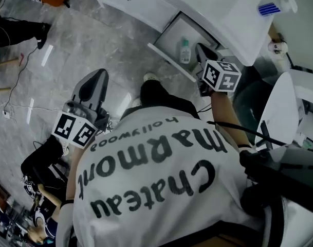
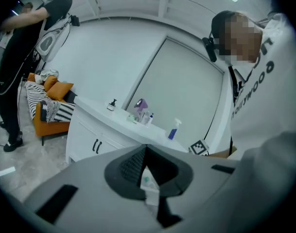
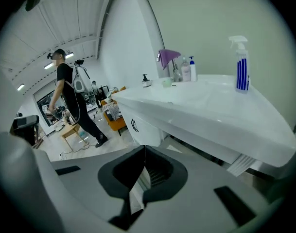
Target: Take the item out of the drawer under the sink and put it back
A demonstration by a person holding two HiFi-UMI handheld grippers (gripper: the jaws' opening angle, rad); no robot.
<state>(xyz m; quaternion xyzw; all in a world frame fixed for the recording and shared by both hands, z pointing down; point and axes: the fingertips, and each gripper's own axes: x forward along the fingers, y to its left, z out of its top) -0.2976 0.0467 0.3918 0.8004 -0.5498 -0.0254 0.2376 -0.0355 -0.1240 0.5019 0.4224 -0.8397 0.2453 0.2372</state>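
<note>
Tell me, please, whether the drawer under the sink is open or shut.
Open: in the head view the drawer is pulled out below the sink, and a small bottle shows inside it.

White drawer (image 1: pixel 166 57), grey marbled floor (image 1: pixel 84 40), blue-striped spray bottle (image 3: pixel 241 67)

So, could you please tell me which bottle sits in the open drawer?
The small green-capped bottle, in the drawer under the sink; the blue-striped spray bottle and the pump bottles are up on the countertop.
</note>
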